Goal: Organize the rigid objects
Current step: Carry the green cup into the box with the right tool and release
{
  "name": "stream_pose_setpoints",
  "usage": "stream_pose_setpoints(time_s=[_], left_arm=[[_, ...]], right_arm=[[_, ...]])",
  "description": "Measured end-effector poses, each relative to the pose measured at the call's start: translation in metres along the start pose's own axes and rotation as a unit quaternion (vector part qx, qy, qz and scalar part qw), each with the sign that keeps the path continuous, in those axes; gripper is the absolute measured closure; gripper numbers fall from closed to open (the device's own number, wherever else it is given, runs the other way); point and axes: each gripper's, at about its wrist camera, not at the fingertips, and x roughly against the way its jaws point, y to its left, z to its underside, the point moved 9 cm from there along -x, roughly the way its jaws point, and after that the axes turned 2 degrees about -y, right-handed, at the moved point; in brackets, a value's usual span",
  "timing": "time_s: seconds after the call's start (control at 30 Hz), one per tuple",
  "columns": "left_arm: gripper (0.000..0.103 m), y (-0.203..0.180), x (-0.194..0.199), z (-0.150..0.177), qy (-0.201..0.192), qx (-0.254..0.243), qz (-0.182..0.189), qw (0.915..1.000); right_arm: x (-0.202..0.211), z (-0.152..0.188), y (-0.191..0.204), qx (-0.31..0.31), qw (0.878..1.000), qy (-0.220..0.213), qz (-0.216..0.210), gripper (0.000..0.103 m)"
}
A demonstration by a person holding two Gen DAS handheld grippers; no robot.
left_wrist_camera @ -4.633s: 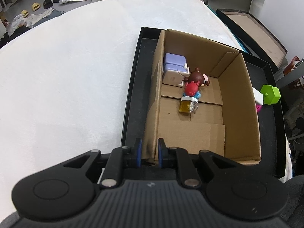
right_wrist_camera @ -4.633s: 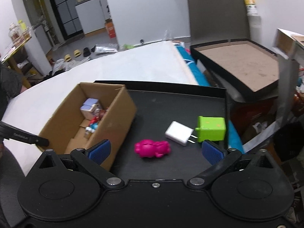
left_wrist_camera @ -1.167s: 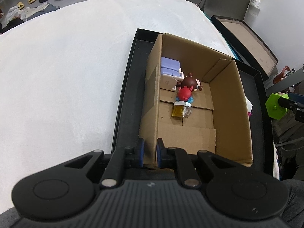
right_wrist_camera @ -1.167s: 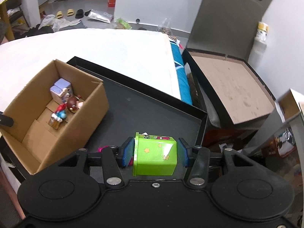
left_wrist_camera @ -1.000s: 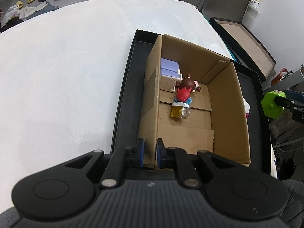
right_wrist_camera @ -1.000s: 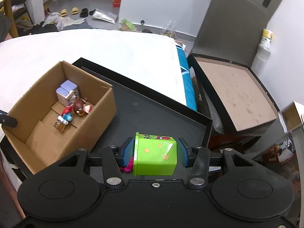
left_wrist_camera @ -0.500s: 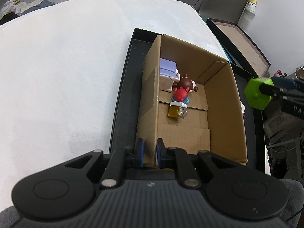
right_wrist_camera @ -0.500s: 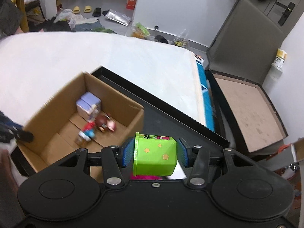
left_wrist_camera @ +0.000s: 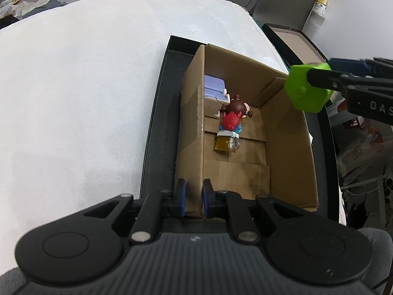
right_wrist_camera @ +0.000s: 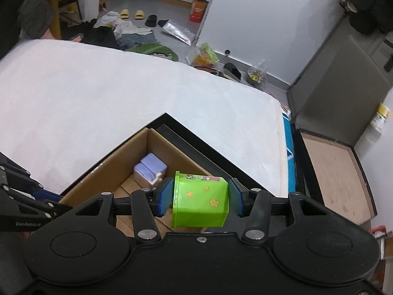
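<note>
Above the far right corner of the cardboard box (left_wrist_camera: 289, 152): green cube (right_wrist_camera: 200, 202), clamped in right hand-held gripper (right_wrist_camera: 200, 200). On the box's near left wall: left hand-held gripper (left_wrist_camera: 194, 198), pinched shut. Inside, by the left wall: lavender block (left_wrist_camera: 214, 90), doll figure (left_wrist_camera: 233, 115), yellow piece (left_wrist_camera: 224, 143)

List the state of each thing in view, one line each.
left gripper: shut on the near wall of the cardboard box.
right gripper: shut on the green box, held in the air over the cardboard box.
cardboard box: open-topped, standing in the black tray.
purple-and-white toy: inside, at the far end.
red figurine: lying on the box floor.
yellow block: lying beside the figurine.
</note>
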Motion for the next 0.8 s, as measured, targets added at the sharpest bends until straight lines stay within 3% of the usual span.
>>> stream_pose_setpoints(time_s=[0.4, 0.8], left_arm=[[0.089, 0.004, 0.001, 0.0, 0.0, 0.011, 0.018, 0.9998], [0.089, 0.004, 0.001, -0.001, 0.002, 0.009, 0.022, 0.9997]], right_arm=[[-0.02, -0.017, 0.029, 0.049, 0.999, 0.015, -0.011, 0.055], [-0.049, -0.001, 0.033, 0.095, 0.994, 0.048, 0.025, 0.055]])
